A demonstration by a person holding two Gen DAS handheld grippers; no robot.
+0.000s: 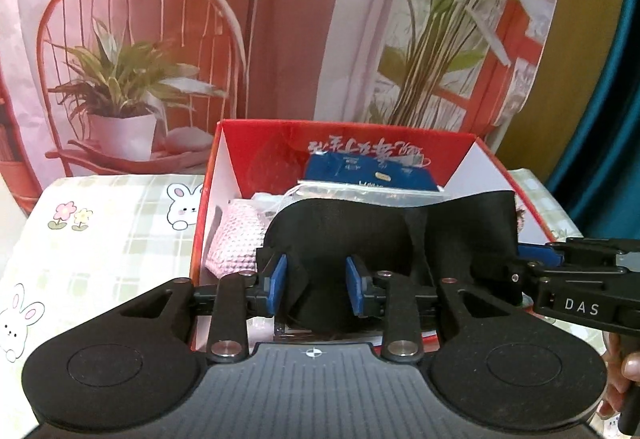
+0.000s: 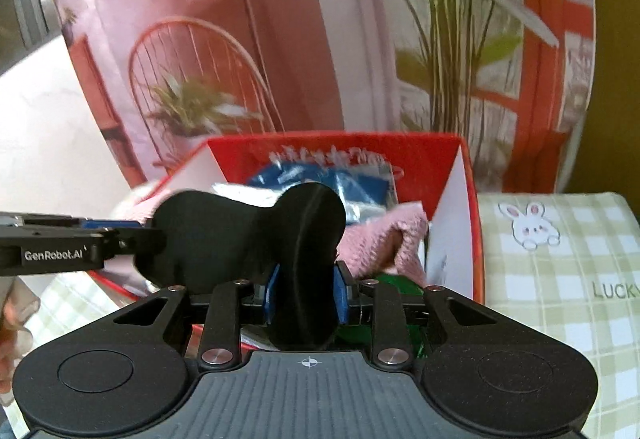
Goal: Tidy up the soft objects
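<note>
Left wrist view shows your left gripper point(image 1: 316, 279) nearest the lens, its blue pads point(image 1: 280, 279) spread apart with one end of the black padded fabric eye mask point(image 1: 360, 239) sitting between them; the pads do not look pressed onto the cloth, though the mask hides part of the gap. Your right gripper point(image 1: 536, 259) comes in from the right edge and meets the other end of the same mask, but its pads are hidden behind the fabric there. In the right wrist view, your right gripper point(image 2: 303, 287) is clenched on the mask point(image 2: 256, 235), with both blue pads point(image 2: 273, 291) flat against a folded lobe of it, while your left gripper point(image 2: 132, 235) reaches in from the left at the far end. The mask hangs stretched between the two tools, just above the open red cardboard box with white inner walls point(image 1: 212, 199). Inside the box, beneath and behind the mask, lie a pink waffle-knit cloth point(image 1: 236, 239) and a blue packet in clear plastic wrap point(image 1: 368, 171). The box stands on a green-and-white checked tablecloth printed with white bunnies point(image 1: 100, 231). Beyond it hangs a pink backdrop picturing an orange chair and potted plants point(image 1: 160, 39).
</note>
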